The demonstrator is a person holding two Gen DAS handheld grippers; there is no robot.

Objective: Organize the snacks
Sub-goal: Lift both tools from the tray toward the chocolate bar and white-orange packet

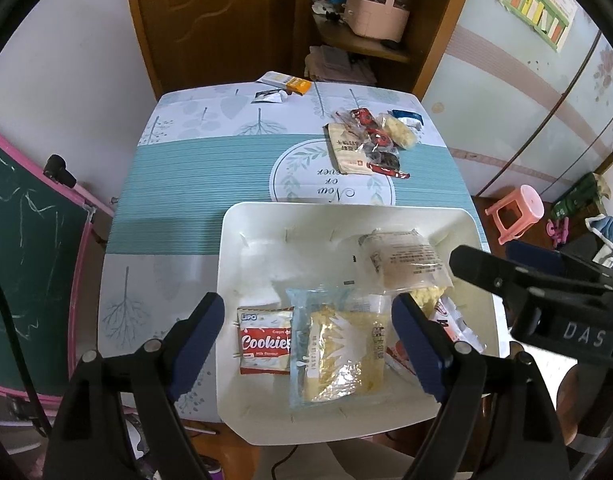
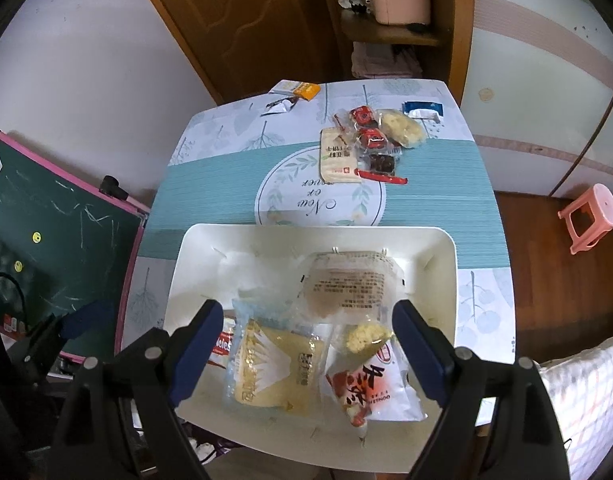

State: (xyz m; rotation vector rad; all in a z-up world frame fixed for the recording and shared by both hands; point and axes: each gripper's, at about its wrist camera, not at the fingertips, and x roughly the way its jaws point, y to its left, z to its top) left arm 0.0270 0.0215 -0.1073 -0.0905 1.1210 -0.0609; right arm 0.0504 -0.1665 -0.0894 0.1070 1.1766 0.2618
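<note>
Left gripper (image 1: 306,340) and right gripper (image 2: 304,346): jaws wide, empty, over the white bin (image 1: 266,216). Bin holds five packets: one Cookies pack (image 1: 264,342), two clear-wrapped cakes, one puffed snack, one red-and-white bag (image 2: 376,394). Remaining pile (image 1: 370,140) on the tablecloth (image 1: 210,168), well apart: roughly seven packets. Judged about half done.

Both views: soft even daylight, moderately dim, bluish cast. Strong fisheye bending, black vignette at corners. Mild glare on white tray (image 1: 458,224) wall toward 1 o'clock. Focus sharp centrally.
</note>
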